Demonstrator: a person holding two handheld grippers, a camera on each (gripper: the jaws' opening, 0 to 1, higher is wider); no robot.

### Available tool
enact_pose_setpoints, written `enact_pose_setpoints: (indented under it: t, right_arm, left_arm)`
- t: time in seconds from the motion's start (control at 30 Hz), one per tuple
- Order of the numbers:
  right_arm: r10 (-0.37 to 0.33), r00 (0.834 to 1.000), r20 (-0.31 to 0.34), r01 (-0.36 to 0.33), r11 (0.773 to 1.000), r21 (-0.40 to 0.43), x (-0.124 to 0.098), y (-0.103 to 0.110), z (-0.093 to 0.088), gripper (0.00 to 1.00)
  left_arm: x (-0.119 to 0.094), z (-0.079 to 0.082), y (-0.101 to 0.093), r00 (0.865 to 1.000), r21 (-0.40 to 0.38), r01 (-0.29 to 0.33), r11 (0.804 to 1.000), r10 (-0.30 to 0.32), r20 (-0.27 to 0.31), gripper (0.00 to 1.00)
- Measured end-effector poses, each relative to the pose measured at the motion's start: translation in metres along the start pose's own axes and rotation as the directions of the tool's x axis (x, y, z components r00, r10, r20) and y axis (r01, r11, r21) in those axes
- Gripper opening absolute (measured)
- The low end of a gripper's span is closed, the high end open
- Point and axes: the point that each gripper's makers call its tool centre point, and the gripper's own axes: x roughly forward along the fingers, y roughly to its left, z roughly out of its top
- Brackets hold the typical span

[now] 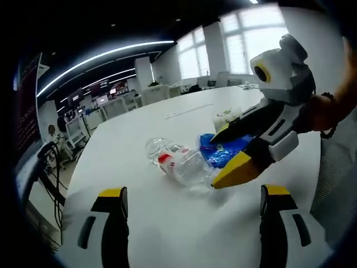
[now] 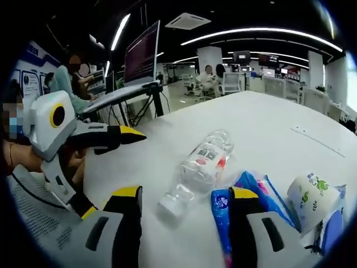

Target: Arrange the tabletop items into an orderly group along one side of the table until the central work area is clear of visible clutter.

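A clear plastic bottle [image 1: 178, 162] with a red and white label lies on its side on the white table [image 1: 139, 123]. Beside it is a blue packet [image 1: 223, 152], and beyond that a white tissue pack [image 1: 226, 118]. My right gripper [image 1: 215, 162] comes in from the right, open, its jaws straddling the packet next to the bottle's end. In the right gripper view the bottle [image 2: 198, 167] points its cap end between my right gripper's [image 2: 186, 195] jaws; the blue packet [image 2: 262, 187] lies under the right jaw, the tissue pack [image 2: 309, 204] further right. My left gripper [image 1: 192, 201] is open over bare table, short of the bottle, and appears open as the left gripper [image 2: 111, 173].
A thin white strip [image 1: 187, 110] lies on the far part of the table. A monitor on a stand [image 2: 142, 53] rises past the table edge, with seated people behind it. A hand [image 1: 329, 106] holds the right gripper. Desks and chairs fill the room beyond.
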Motion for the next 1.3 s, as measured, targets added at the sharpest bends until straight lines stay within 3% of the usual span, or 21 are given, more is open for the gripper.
enact_pose_setpoints:
  t: [0.37,0.57,0.77,1.0,1.17,1.23,1.3]
  right_arm:
    - [-0.014,0.999,-0.041,0.015,1.000,0.022,0.004,0.008,-0.013,0.46]
    - [-0.033,0.997,-0.067,0.037,0.998,0.048,0.004,0.008,-0.020,0.33]
    - [-0.039,0.995,-0.095,0.046,0.996,0.076,0.005,0.009,-0.028,0.29]
    - [-0.026,0.996,-0.084,0.035,0.995,0.098,0.007,0.015,-0.025,0.21]
    - [-0.032,0.996,-0.084,0.042,0.993,0.113,0.007,0.014,-0.023,0.21]
    - [-0.031,0.996,-0.080,0.040,0.993,0.113,0.006,0.014,-0.022,0.21]
    - [-0.032,0.997,-0.074,0.040,0.993,0.113,0.004,0.014,-0.019,0.20]
  left_arm:
    - [0.001,-0.006,-0.003,1.000,-0.006,0.002,1.000,-0.002,-0.013,0.97]
    - [0.001,-0.008,-0.003,1.000,0.000,0.004,1.000,-0.004,-0.017,0.97]
    - [0.004,-0.012,-0.003,1.000,0.011,0.008,1.000,-0.007,-0.023,0.96]
    - [0.009,-0.012,-0.002,1.000,0.035,0.010,0.999,-0.009,-0.024,0.95]
    - [0.013,-0.014,-0.003,0.999,0.063,0.017,0.998,-0.015,-0.031,0.94]
    - [0.016,-0.011,-0.004,1.000,0.076,0.021,0.997,-0.021,0.004,0.93]
    - [0.018,-0.014,-0.003,1.000,0.096,0.024,0.995,-0.023,-0.011,0.92]
